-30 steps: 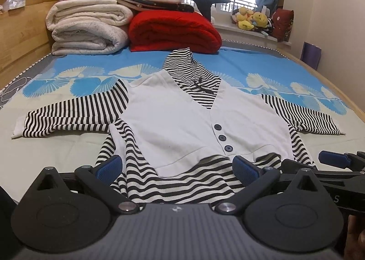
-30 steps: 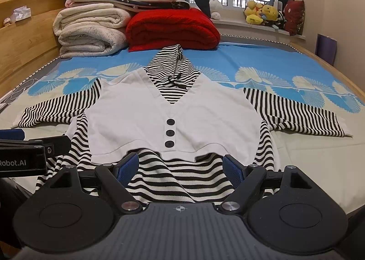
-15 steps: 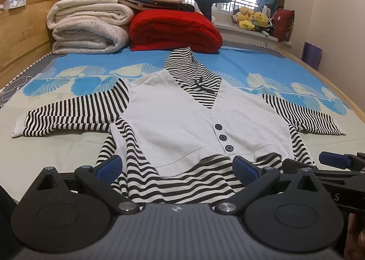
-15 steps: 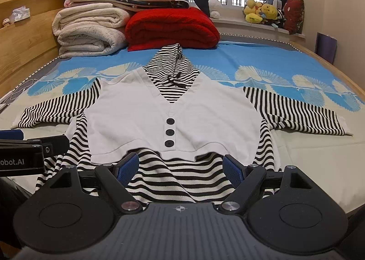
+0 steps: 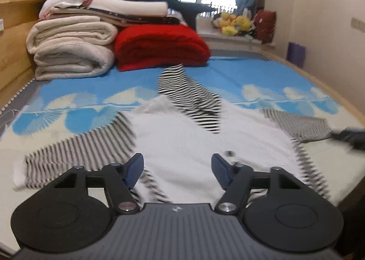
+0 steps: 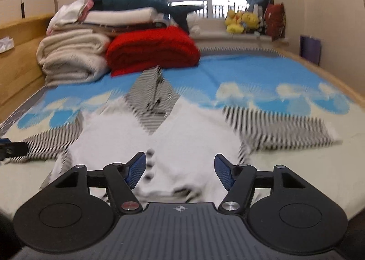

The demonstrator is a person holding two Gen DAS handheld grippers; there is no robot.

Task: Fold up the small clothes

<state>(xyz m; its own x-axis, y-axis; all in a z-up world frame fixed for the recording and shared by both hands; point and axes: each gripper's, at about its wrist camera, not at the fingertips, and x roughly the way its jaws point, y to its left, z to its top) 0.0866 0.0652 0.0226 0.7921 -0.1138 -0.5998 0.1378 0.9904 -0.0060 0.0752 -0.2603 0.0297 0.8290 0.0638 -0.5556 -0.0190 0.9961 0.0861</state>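
Both views are smeared by motion blur, so the stripes run together into grey on parts of the sleeves and the buttons show only as dark smudges; the near hem of the sweater is cut off behind each gripper's body, and whether any finger touches the cloth cannot be told. The sweater is a small child's top with a plain white vest-like front, a V neck, and black-and-white striped sleeves, hood and lower edge. It lies flat, face up, on the near half of the bed, which is covered in a blue sheet printed with pale fan shapes. Its long axis from hem to hood runs near to far, hood pointing toward the folded red blanket and the stack of cream blankets at the far end, while the two sleeves spread out left and right. The left gripper is wide open over the white front, holding nothing. The right gripper is likewise wide open and holds nothing, near the buttons.
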